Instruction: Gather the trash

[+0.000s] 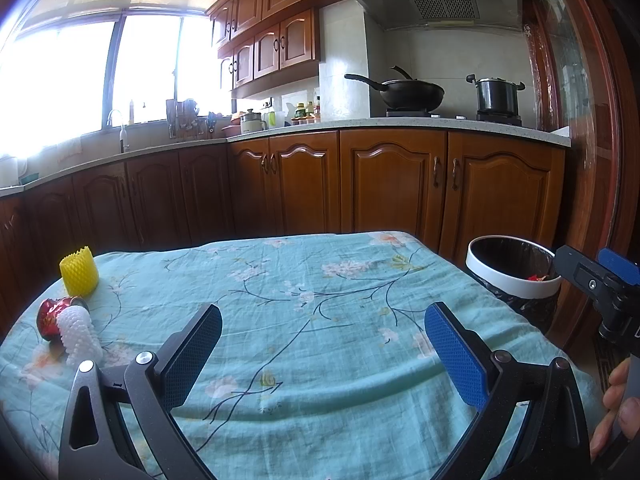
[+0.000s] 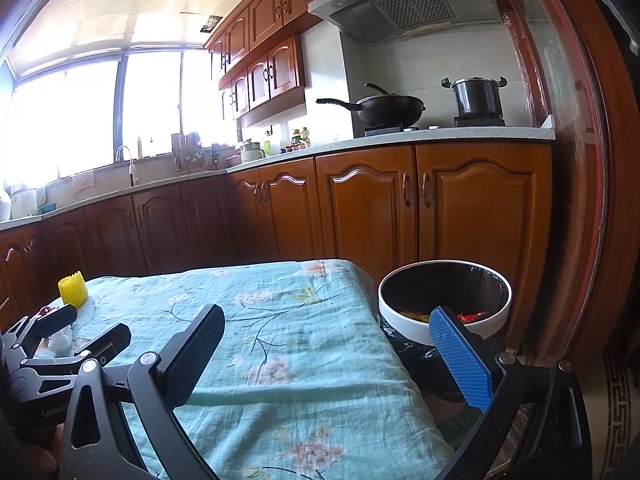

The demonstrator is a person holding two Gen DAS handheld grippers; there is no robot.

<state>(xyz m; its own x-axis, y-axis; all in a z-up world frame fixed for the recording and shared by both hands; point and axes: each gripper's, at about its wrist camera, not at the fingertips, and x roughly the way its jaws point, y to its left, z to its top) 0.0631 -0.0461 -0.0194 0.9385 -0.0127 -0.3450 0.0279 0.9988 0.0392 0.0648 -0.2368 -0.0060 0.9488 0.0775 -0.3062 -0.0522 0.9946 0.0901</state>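
On the teal floral tablecloth [image 1: 320, 320] at the left lie a yellow foam net sleeve [image 1: 79, 271], a crumpled red can [image 1: 52, 316] and a white foam net sleeve [image 1: 79, 335]. My left gripper [image 1: 322, 352] is open and empty over the table's middle, right of this trash. A white-rimmed bin [image 2: 444, 304] with a black liner stands off the table's right edge, with red and yellow scraps inside. My right gripper [image 2: 328, 356] is open and empty at the table's right edge, its blue finger in front of the bin. The yellow sleeve [image 2: 73, 289] also shows in the right wrist view.
Wooden kitchen cabinets [image 1: 392, 184] stand behind the table, with a wok [image 1: 408, 94] and a pot [image 1: 496, 96] on the stove. A wooden door frame [image 2: 576, 160] stands right of the bin. The right gripper [image 1: 600, 280] shows at the left view's right edge.
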